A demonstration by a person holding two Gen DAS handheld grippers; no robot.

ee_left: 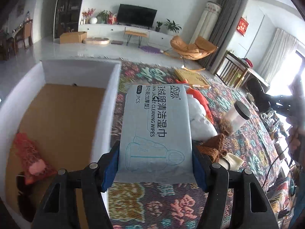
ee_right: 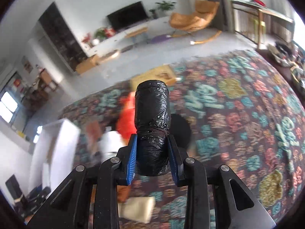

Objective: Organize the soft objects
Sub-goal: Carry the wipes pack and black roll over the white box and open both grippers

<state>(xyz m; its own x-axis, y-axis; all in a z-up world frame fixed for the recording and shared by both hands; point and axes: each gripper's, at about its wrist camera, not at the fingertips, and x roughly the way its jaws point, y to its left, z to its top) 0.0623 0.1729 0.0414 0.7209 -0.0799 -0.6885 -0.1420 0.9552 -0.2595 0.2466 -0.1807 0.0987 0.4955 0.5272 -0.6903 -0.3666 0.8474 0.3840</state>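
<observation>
The pack of cleaning wipes (ee_left: 155, 129) sits lengthwise in the left gripper (ee_left: 155, 164), pale blue with dark print, its near end pinched between the two blue-padded fingers (ee_left: 109, 168), held up in the air above the patterned cloth (ee_left: 152, 206) that covers the desk. Over on the other side, the right gripper (ee_right: 153, 156) has its fingers (ee_right: 132, 157) pressed tight against a roll of black plastic bags (ee_right: 152, 126), which stands up out of the grip with a dark band around its waist. Just left of the wipes lies the white box (ee_left: 112, 99), brown cardboard on its floor, and a red mesh pouch (ee_left: 31, 158) lies in its near corner with a dark item just below it, too blurred to name. Behind the wipes rest a white soft bundle (ee_left: 200, 118) and something orange-red (ee_left: 202, 99); to the right lie a brown knitted piece (ee_left: 215, 145) and a clear tipped jar with a black lid (ee_left: 237, 117). Farther out, a television (ee_left: 136, 15) and an orange rocking chair (ee_left: 192, 48) fill the room.
</observation>
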